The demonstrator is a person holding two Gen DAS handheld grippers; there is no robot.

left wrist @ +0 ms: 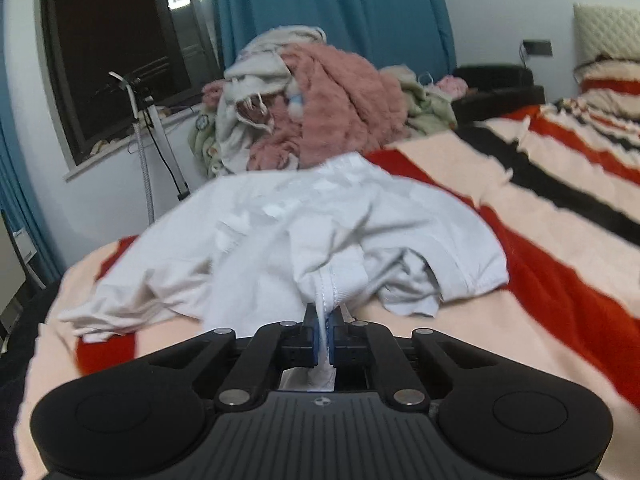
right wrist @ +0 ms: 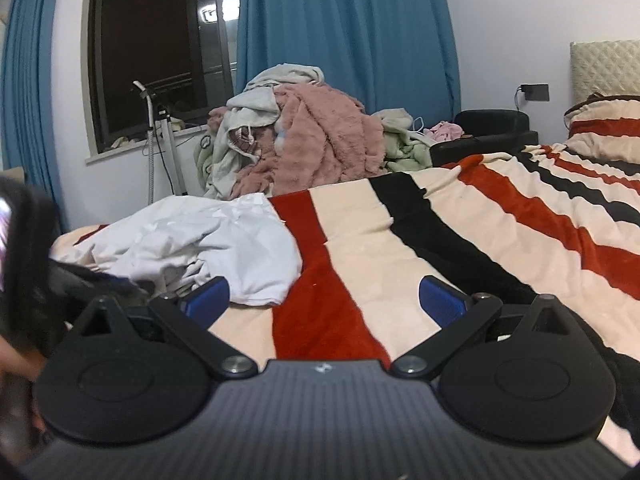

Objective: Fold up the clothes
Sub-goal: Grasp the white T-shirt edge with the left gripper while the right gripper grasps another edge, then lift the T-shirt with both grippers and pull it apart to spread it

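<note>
A crumpled white garment [left wrist: 304, 232] lies on the striped bed. My left gripper [left wrist: 322, 320] is shut on a hem of it, with white cloth pinched between the jaws and hanging back behind them. In the right wrist view the same white garment [right wrist: 192, 240] lies to the left, in a loose heap. My right gripper [right wrist: 324, 300] is open and empty, low over the red stripe of the blanket, just right of the garment. Its left blue pad [right wrist: 208, 300] is near the garment's edge.
The bed carries a cream, red and black striped blanket [right wrist: 460, 240]. A pile of pink and cream clothes [right wrist: 304, 140] sits at the far edge. A garment steamer stand [right wrist: 160, 140] stands by the dark window. A dark chair [right wrist: 496, 128] and a striped pillow [right wrist: 604, 128] are at right.
</note>
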